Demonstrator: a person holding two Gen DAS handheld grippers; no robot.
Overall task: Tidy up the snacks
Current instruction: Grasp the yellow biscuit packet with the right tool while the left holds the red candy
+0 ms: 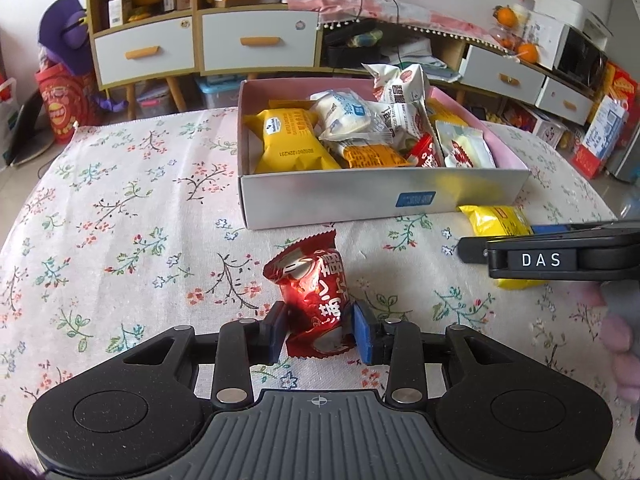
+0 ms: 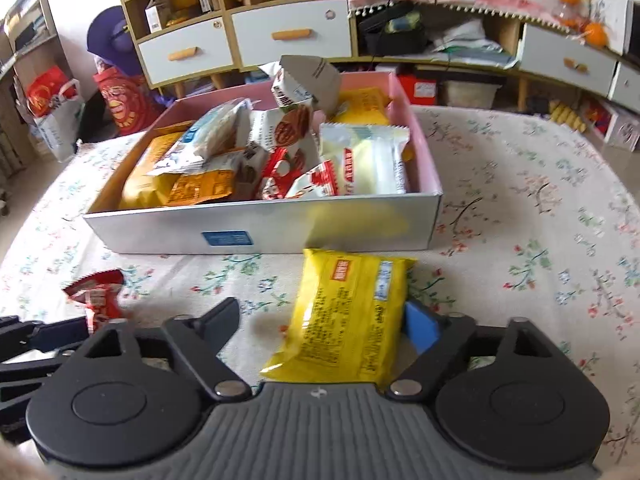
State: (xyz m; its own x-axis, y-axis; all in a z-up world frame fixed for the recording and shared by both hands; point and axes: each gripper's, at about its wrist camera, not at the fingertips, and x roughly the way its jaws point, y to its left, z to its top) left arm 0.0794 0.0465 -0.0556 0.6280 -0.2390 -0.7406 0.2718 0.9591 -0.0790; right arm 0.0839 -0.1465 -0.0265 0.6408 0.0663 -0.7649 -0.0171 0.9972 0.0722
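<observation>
Your left gripper [image 1: 320,330] sat low over the floral tablecloth [image 1: 120,208], jaws drawn narrow, both blue pads pressed against the sides of the red snack packet [image 1: 314,292]. The packet stood roughly upright between the fingers, its crimped top pointing away from you toward the box.

Your right gripper [image 2: 324,322] stood about half open. The yellow snack packet [image 2: 348,316] lay flat on the cloth between its fingers. The right blue pad [image 2: 420,326] touched the packet's edge; the left finger [image 2: 218,320] stood clear of it, cloth showing in the gap. No grip there.

The white box [image 2: 264,232] with its pink inner wall sat straight ahead of both grippers, just past the yellow packet's far end. Inside, wrapped snacks [image 2: 248,152] were heaped in yellow, white, orange and red, some leaning over one another.

Seen from the left wrist, your right gripper came in from the right, lying over the yellow packet. Beyond the table stood drawer cabinets [image 1: 192,44].
</observation>
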